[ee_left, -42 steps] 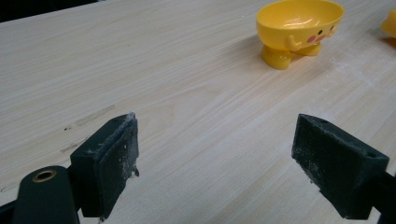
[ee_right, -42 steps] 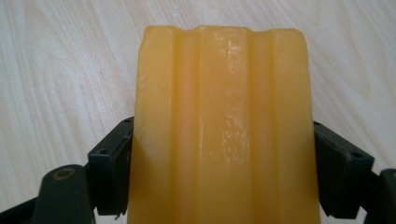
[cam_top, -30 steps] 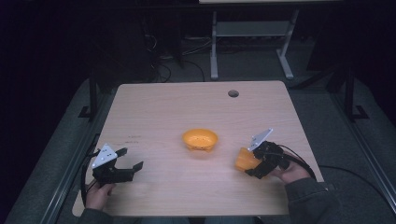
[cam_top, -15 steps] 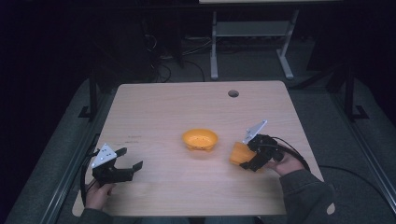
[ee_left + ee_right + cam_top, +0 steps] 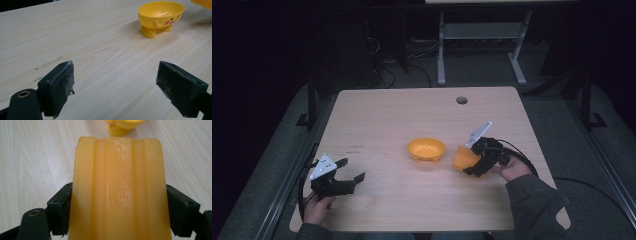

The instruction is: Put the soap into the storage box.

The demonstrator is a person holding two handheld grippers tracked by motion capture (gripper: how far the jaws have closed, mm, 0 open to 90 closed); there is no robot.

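On the left of the pale wooden surface (image 5: 377, 125), the left hand-held gripper (image 5: 343, 181) rests with its jaws wide apart, empty. At the centre stands a small yellow footed bowl (image 5: 426, 149). To its right, the right hand-held gripper (image 5: 473, 165) is clamped on the ribbed sides of an orange cup (image 5: 120, 192), tilted just beside the bowl; it looks light, stiff, glossy and probably slippery plastic

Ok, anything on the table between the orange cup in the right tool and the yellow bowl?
Nothing visible. The right tool is shut on the orange cup, and only bare table lies between it and the yellow bowl. The left tool sits open, far off to the side.
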